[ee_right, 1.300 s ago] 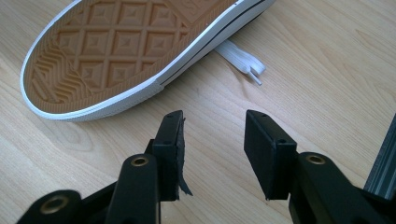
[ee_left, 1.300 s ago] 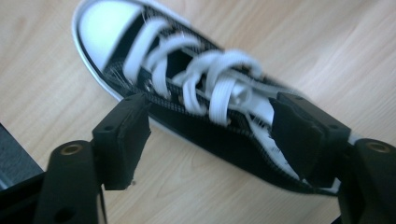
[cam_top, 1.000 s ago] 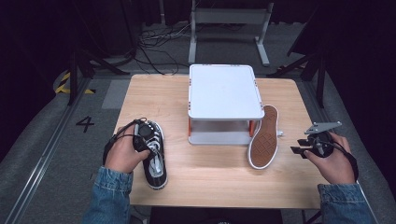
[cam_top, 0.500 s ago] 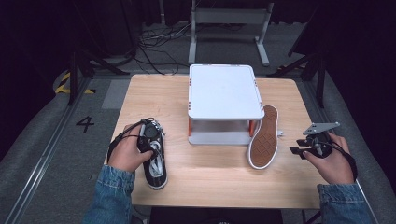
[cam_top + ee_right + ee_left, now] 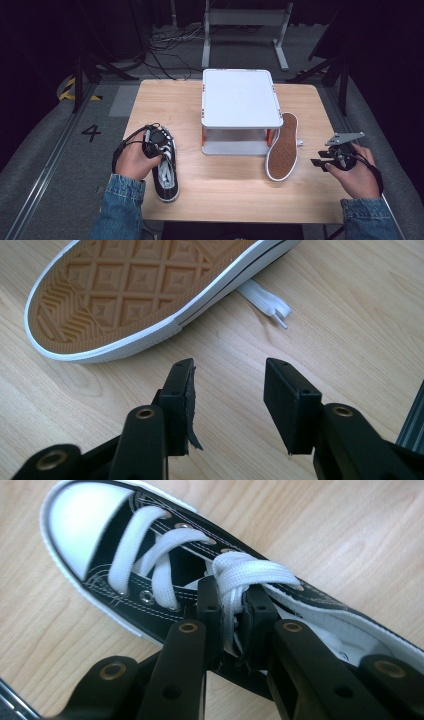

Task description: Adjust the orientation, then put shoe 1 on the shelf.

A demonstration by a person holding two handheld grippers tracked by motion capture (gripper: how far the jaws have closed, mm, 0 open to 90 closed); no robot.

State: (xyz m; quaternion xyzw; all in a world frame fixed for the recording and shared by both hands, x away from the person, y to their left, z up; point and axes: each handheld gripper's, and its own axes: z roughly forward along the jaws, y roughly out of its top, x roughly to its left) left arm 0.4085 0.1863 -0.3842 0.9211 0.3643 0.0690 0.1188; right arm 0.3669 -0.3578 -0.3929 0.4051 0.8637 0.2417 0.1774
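Observation:
A black high-top sneaker (image 5: 166,170) with a white toe cap and white laces lies on the wooden table (image 5: 225,190) at the left, and its toe cap (image 5: 85,525) is at the upper left of the left gripper view. My left gripper (image 5: 235,605) has just been closing, and its pads now pinch the bunched white lace (image 5: 250,572) over the tongue. The hand holding it (image 5: 134,160) rests on the shoe. The second sneaker (image 5: 281,147) leans sole-out against the white stand; its tan sole (image 5: 135,290) lies ahead of my right gripper (image 5: 229,385), which is open and holds nothing.
A white two-level stand (image 5: 240,97) sits at the middle back of the table. A loose lace end (image 5: 265,302) pokes out from under the second sneaker. Bare wood lies between the two shoes. The table's right edge is close to the right hand (image 5: 352,175).
The left hand has shifted slightly on the black sneaker. The right hand and both shoes stay where they were.

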